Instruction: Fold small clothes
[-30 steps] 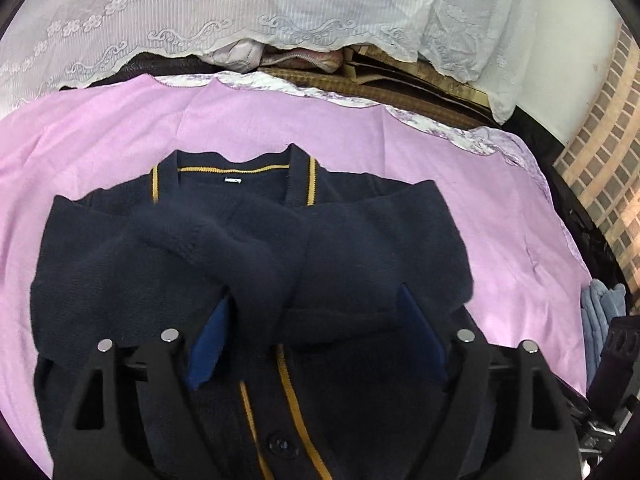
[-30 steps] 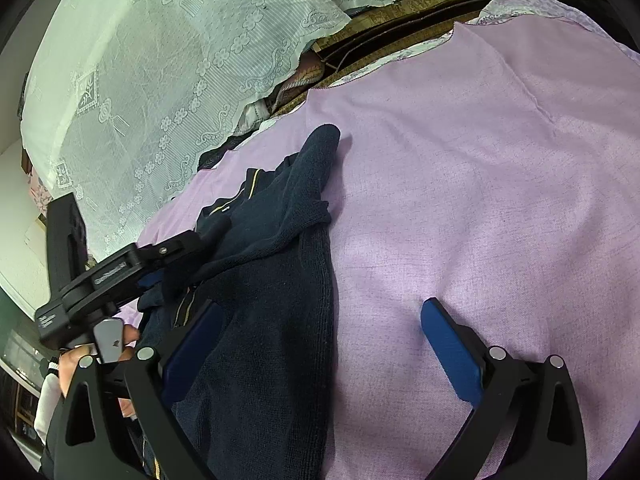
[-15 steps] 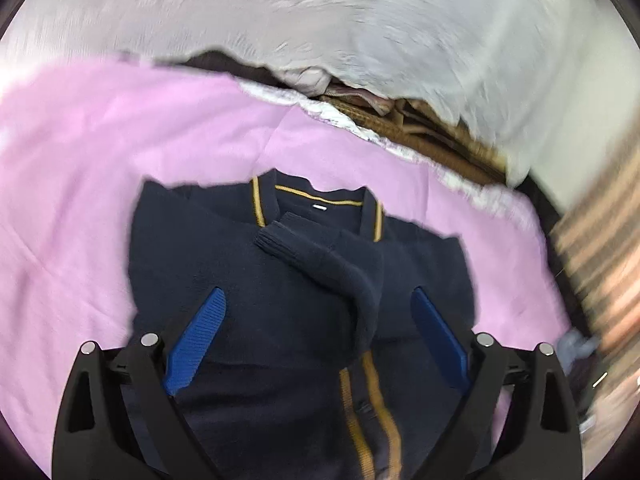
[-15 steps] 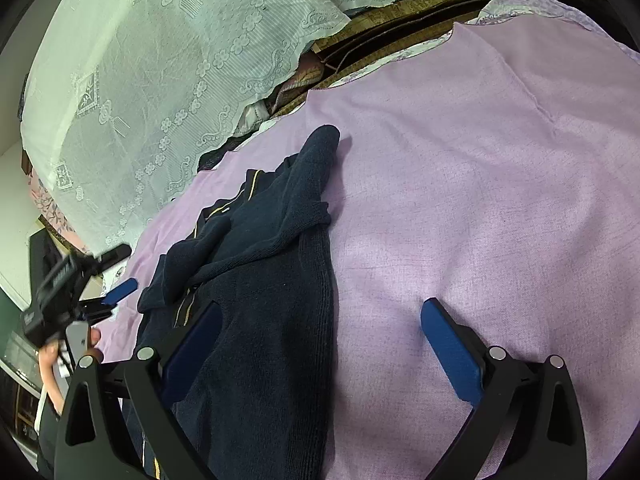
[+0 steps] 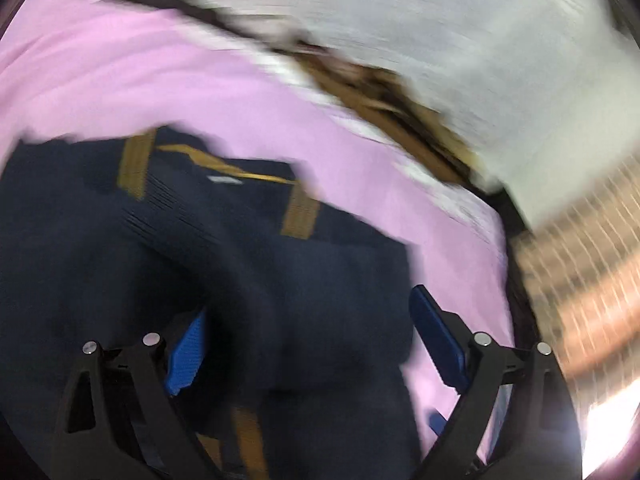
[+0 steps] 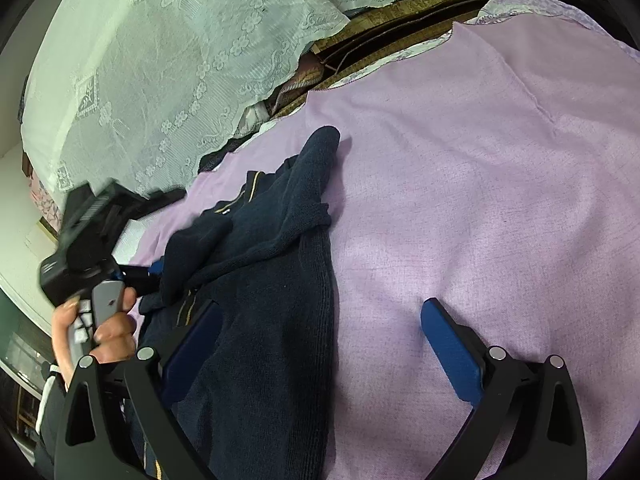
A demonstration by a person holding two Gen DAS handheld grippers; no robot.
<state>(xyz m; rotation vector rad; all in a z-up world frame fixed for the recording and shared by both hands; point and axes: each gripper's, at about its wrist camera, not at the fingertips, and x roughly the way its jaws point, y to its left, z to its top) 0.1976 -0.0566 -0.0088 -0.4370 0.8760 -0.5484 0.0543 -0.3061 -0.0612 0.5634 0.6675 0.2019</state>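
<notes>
A navy knit cardigan (image 5: 280,280) with mustard trim lies front up on the pink cloth (image 5: 160,80). One sleeve is folded across its chest. My left gripper (image 5: 306,308) hovers low over the cardigan's right half, blue pads wide apart and pressing on nothing; this view is blurred by motion. The hand (image 6: 108,332) holding it shows at the left of the right wrist view, beside the cardigan (image 6: 272,280). My right gripper (image 6: 320,306) is open: its left pad is over the cardigan's right edge, its right pad over bare pink cloth (image 6: 480,200).
White lace fabric (image 6: 160,80) hangs along the far side, with a brown woven surface (image 6: 400,20) under it. A brick wall (image 5: 580,280) stands to the right in the left wrist view. Bare pink cloth stretches to the right of the cardigan.
The left gripper let go of the sleeve, which now lies across the chest. It pulled back, then swung in again, rolled and nearer the cardigan's right side. The right gripper has stayed put.
</notes>
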